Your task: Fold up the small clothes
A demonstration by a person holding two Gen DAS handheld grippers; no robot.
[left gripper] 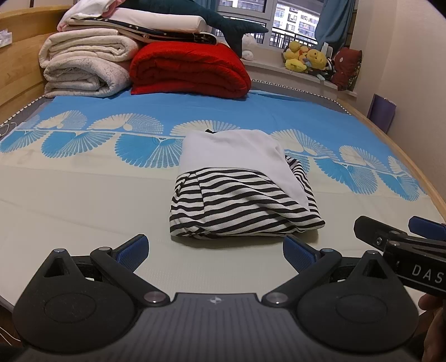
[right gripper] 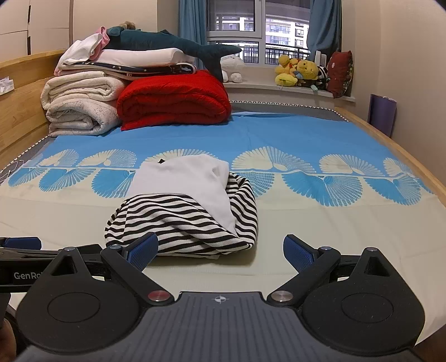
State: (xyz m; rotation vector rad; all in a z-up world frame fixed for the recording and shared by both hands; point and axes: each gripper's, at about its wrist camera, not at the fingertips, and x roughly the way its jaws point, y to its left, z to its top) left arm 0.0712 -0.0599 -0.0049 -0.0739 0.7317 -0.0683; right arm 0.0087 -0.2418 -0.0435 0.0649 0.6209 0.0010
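Observation:
A small garment (left gripper: 239,192), white on top with black-and-white stripes below, lies folded into a compact bundle on the bed sheet (left gripper: 83,200). The same garment (right gripper: 186,211) shows in the right wrist view, left of centre. My left gripper (left gripper: 216,250) stands open just short of the bundle's near edge, with nothing between its blue pads. My right gripper (right gripper: 220,250) is open too, its left pad (right gripper: 143,250) close to the bundle's near hem. In the left wrist view the right gripper (left gripper: 401,236) shows at the right edge.
Folded white blankets (left gripper: 83,66) and a red quilt (left gripper: 189,69) are stacked at the head of the bed, with a plush shark (left gripper: 195,14) on top. Soft toys (left gripper: 306,60) sit on the window sill. A wooden bed rail (left gripper: 412,156) runs along the right side.

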